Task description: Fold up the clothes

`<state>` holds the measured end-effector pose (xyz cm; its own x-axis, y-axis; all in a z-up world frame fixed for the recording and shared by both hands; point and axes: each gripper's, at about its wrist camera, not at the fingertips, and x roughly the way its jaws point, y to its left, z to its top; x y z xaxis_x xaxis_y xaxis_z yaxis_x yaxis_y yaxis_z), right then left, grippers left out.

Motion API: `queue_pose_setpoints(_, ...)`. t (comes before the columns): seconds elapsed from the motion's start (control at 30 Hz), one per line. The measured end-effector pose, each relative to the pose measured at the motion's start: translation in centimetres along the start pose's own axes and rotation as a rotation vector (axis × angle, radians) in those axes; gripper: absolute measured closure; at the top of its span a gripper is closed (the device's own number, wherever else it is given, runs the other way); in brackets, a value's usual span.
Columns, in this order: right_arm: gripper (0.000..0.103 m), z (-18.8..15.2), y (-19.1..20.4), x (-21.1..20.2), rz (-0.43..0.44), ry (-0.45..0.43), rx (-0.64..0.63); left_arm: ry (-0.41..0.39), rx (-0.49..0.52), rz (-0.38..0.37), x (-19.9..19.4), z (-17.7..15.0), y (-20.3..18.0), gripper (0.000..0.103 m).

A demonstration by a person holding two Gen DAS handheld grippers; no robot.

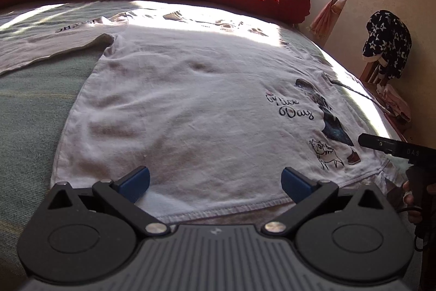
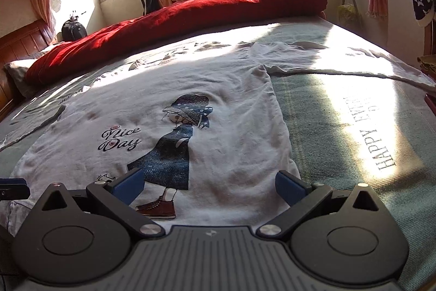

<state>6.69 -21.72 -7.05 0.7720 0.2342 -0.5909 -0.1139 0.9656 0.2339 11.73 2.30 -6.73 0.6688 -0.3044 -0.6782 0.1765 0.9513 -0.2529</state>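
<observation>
A sunny bed (image 2: 340, 127) holds the white T-shirt (image 2: 218, 105), spread flat with sleeves out, no fold showing. Both the left hand-held gripper (image 1: 215, 182) and right hand-held gripper (image 2: 209, 183) gape wide, holding nothing, over its hem.

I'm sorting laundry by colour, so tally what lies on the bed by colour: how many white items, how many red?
White: 1, the T-shirt with the "Nice Day" print, spread flat with both sleeves out.
Red: 1, the duvet bunched along the far side.
Total: 2.
</observation>
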Motion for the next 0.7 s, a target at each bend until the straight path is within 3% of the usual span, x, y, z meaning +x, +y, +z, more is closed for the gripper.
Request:
queue_pose_setpoints(0.23,0.0,0.8,-1.1,0.2,-0.065,-0.026,0.02,-0.002,-0.017,-0.002,0.2,0.2,0.4,0.001)
queue_pose_setpoints(0.47,0.0,3.6,0.5,2.7,0.094,-0.01,-0.017,0.003,-0.002,0.009,0.2,0.2,0.2,0.001)
queue_pose_setpoints(0.7,0.0,5.0,-0.8,7.1,0.076,0.032,0.004,-0.002,-0.037,-0.014,0.2,0.4,0.9,0.001)
